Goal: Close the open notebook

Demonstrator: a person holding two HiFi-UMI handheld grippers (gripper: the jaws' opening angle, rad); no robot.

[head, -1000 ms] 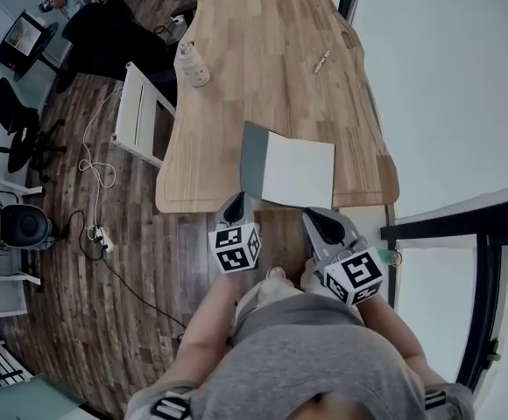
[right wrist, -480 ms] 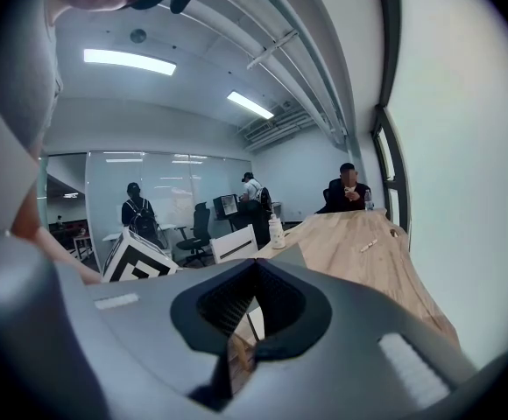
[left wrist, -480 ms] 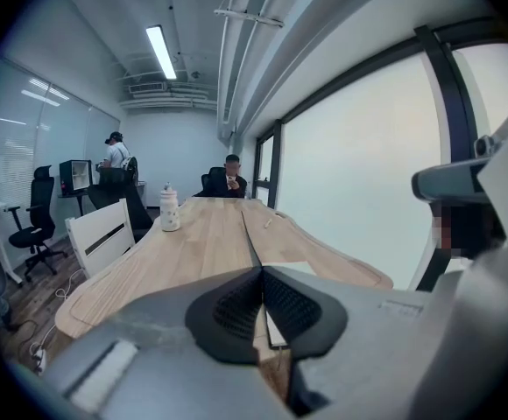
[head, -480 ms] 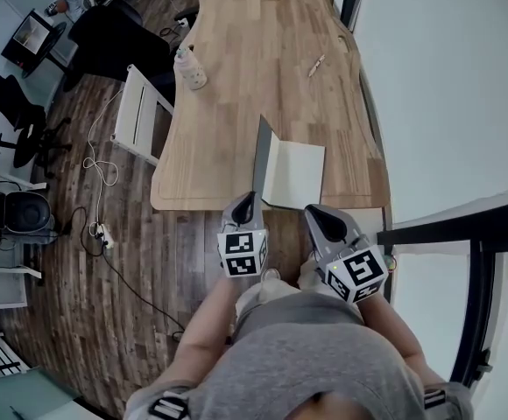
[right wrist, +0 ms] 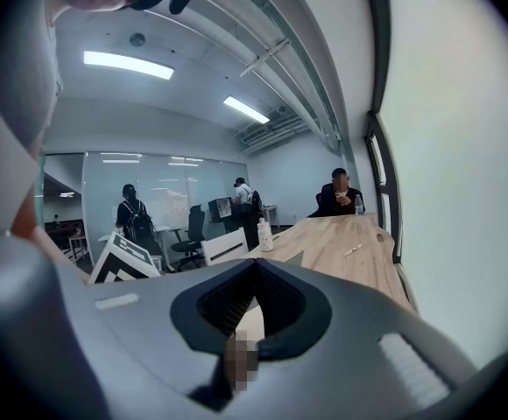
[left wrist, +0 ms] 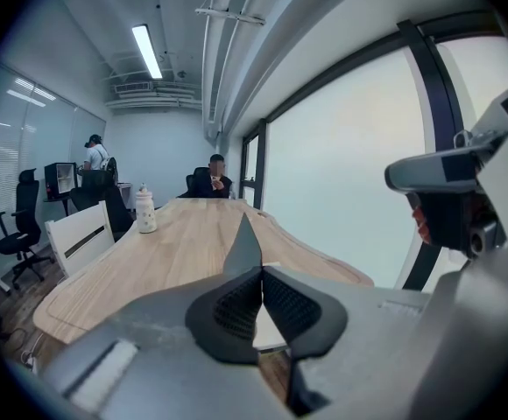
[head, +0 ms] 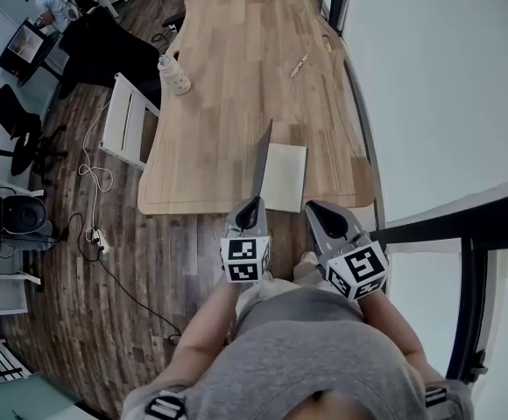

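Head view: notebook [head: 285,178] lies at the near edge of the desk [head: 228,77], lower centre of frame. Its pale page is flat and its grey cover [head: 262,159] stands about upright along the left side. Left tool [head: 251,206] has its tip at the cover's near end. Right tool [head: 318,211] sits just below the page's lower right corner; contact not clear from here. Bottle [head: 173,75] upper left on the desk, pen [head: 299,65] upper centre-right, white chair [head: 124,121] off the desk's left edge.

Left gripper view: jaws pressed together on the cover's near edge, and the cover rises above the pads as a dark wedge. The head view does not resolve this grip. Seated person [left wrist: 212,178] at the desk's far end, not made out from the head.

Right gripper view: jaws pressed together on nothing, with pale page showing beyond them.
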